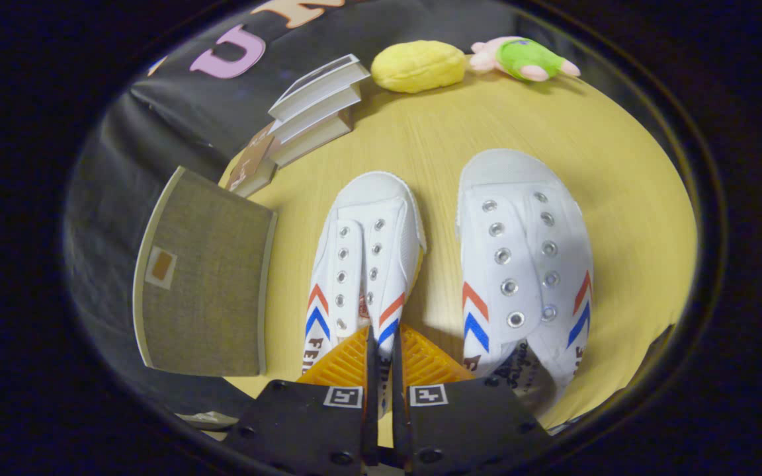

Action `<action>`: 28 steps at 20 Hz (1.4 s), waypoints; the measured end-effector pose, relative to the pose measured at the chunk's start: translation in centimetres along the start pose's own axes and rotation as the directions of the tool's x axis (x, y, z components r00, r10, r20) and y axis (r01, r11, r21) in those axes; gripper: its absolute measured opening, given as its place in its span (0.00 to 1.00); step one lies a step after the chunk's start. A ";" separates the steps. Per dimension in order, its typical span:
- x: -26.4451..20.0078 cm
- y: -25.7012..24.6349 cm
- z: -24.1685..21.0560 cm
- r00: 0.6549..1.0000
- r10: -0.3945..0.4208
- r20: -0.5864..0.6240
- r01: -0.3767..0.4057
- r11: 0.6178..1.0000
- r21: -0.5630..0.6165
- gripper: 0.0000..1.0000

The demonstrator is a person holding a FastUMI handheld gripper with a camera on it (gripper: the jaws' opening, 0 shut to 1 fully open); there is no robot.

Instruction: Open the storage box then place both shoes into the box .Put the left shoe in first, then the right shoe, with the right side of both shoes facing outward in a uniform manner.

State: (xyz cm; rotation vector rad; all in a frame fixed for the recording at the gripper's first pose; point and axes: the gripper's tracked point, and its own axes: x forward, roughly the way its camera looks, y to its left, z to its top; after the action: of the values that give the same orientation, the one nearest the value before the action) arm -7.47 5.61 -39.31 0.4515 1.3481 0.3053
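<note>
The gripper (381, 350) is clamped on the heel-side rim of the left shoe (362, 264), both fingers pinching its canvas edge. The right shoe (523, 264) lies just beside it on the wooden table (619, 198). The storage box (206, 284) (grey fabric, lid raised) stands left of the shoes.

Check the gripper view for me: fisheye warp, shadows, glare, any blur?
Gripper view: strong fisheye warp, the table edge and storage box walls bow outward. Soft shadows fall between the left shoe and the right shoe. No harsh glare; eyelets glint mildly. Shoes sharp; the plush toy is softer. The claw is nearly closed, pinching the left shoe's collar.
</note>
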 end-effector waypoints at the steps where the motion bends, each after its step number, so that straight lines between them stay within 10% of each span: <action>1: 0.1 0.1 0.5 1.000 -0.002 0.020 0.002 1.000 0.024 0.09; 13: -3.6 3.6 2.5 0.988 0.104 0.116 -0.124 0.975 0.183 0.04; 28: -12.2 20.5 6.4 0.927 0.286 0.244 -0.299 0.954 0.017 0.04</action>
State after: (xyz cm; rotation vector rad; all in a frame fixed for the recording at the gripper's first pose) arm -2.71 17.06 -17.94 0.7160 1.0540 0.4468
